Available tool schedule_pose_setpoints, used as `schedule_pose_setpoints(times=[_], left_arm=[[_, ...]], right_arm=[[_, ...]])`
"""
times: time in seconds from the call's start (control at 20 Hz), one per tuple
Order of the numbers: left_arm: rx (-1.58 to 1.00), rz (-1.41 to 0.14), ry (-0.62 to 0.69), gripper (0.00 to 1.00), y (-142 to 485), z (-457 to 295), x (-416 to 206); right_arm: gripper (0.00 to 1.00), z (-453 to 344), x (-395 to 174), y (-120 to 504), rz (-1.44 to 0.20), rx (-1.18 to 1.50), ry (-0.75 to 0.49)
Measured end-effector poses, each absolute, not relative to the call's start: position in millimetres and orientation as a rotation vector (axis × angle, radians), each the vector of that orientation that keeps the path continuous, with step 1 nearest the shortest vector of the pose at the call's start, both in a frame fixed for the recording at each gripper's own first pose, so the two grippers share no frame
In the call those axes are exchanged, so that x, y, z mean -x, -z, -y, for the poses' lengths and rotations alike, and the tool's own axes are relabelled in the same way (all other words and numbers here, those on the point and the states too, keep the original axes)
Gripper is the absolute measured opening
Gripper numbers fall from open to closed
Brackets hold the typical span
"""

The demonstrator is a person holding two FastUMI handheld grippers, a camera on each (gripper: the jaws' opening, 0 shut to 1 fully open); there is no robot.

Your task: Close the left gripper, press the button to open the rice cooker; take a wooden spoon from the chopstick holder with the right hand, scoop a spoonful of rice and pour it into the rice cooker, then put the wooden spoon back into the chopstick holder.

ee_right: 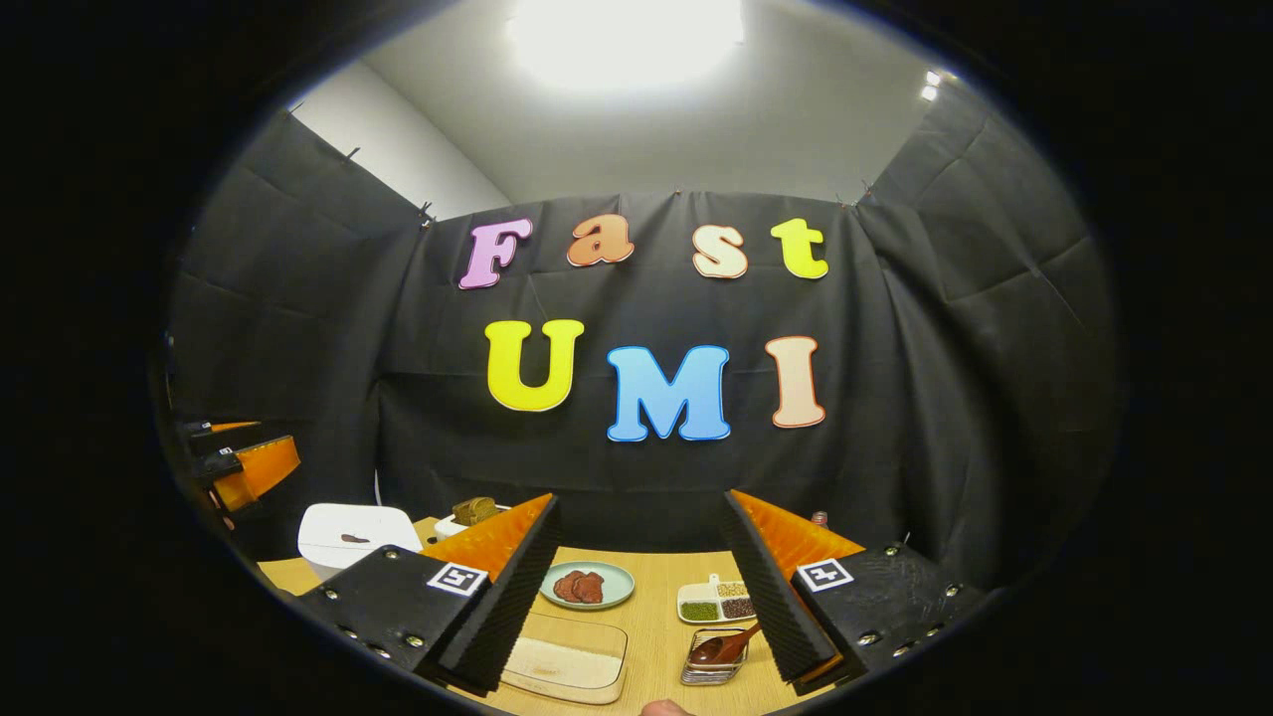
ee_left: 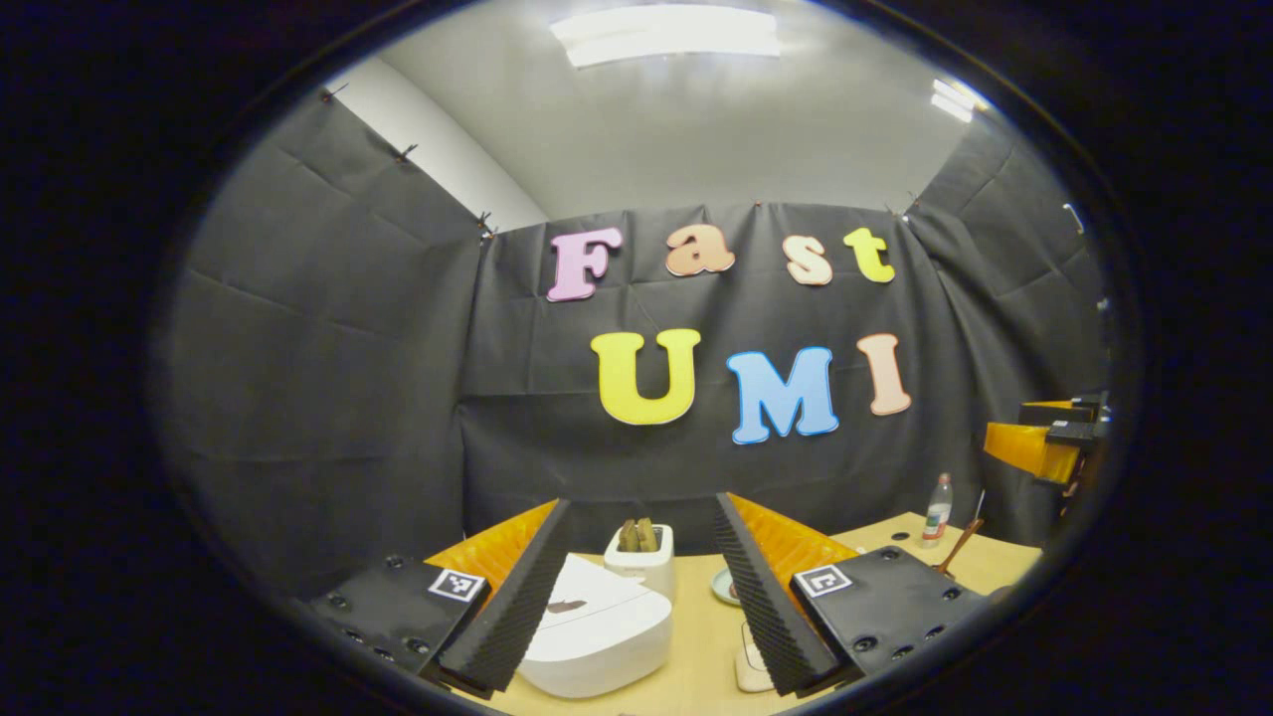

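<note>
Your left tongs are spread wide above the shut cooker, gripping nothing. Right tongs gape too, empty. The spoon sits in its holder on the tabletop, well right of the cooker, with the rice tray between them.

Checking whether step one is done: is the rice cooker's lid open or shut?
Shut. In the left gripper view the rice cooker shows its white lid lying flat on the body.
</note>
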State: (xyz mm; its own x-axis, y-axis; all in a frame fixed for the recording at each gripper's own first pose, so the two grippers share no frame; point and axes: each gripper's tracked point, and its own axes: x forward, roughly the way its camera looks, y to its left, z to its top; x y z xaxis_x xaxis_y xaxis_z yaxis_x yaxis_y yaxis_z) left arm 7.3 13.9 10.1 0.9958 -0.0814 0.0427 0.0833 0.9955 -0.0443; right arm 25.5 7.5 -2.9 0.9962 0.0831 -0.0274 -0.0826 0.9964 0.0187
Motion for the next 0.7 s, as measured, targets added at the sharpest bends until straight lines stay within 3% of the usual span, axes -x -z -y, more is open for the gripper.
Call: schedule_pose_setpoints(times=[0.05,0.1,0.7], left_arm=[[0.05,0.042,0.083,0.99,-10.3,-13.7,-6.3],[0.049,0.043,0.079,0.95,-10.3,-14.7,-6.1],[0.037,0.048,0.075,0.97,-19.6,-16.6,1.1]], right_arm=[[0.97,-6.9,-24.9,2.2,-0.025,-0.019,-0.081],[0.97,-7.2,-24.0,2.4,-0.026,-0.019,-0.08],[0.97,1.0,-17.7,1.8,-0.025,-0.008,-0.06]])
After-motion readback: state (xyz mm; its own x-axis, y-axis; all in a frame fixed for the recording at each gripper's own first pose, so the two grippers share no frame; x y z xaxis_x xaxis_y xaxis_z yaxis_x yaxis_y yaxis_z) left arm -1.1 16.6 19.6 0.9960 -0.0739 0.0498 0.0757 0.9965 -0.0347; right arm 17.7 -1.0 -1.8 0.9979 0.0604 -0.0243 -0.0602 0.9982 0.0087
